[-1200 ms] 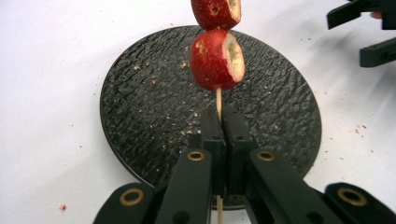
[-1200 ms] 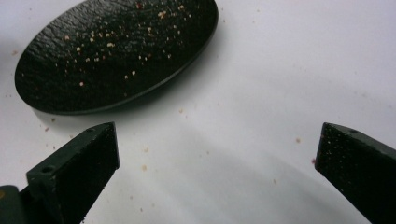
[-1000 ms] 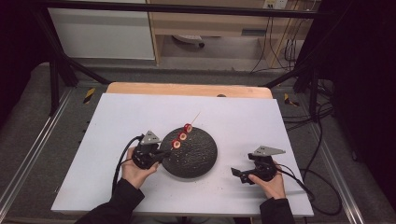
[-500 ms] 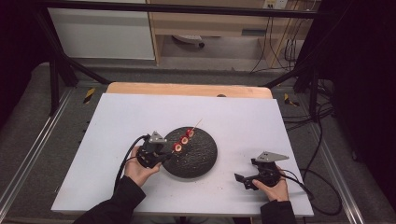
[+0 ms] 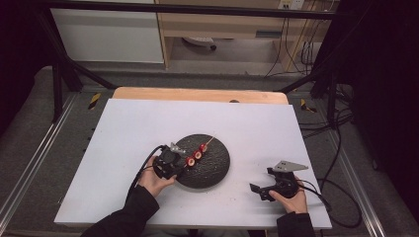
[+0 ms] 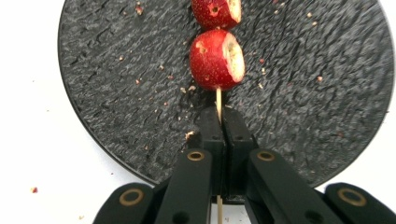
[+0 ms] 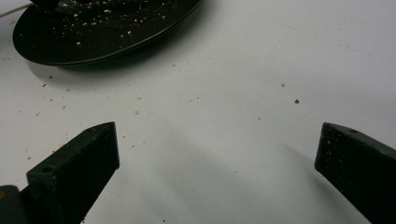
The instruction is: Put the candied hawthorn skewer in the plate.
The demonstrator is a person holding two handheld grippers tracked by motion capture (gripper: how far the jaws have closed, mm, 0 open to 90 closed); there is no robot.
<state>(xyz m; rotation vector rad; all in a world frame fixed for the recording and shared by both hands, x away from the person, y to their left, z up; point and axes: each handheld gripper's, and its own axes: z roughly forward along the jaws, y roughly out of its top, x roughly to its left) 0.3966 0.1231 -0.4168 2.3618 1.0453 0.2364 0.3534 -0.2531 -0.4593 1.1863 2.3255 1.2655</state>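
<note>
A thin wooden skewer [image 5: 210, 141] carries three red fruit pieces [image 5: 197, 155] and lies across the round black slate plate [image 5: 217, 168]. My left gripper [image 5: 174, 165] sits at the plate's left rim, shut on the skewer's bare end. In the left gripper view the skewer [image 6: 218, 101] runs up from between the closed jaws to a red fruit piece [image 6: 216, 60], with another [image 6: 215, 10] above it, over the plate [image 6: 116, 93]. My right gripper [image 5: 258, 191] rests on the white table to the plate's right, jaws wide open [image 7: 217, 154] around bare table.
The white tabletop [image 5: 128, 128] has a wooden strip along its far edge. Crumbs lie scattered on the table [image 7: 233, 93] near the plate's rim [image 7: 107, 51]. Cables trail from both grippers; metal rails flank the table.
My left gripper has moved right and down with the skewer, bringing the fruit lower over the plate. The right gripper has barely shifted.
</note>
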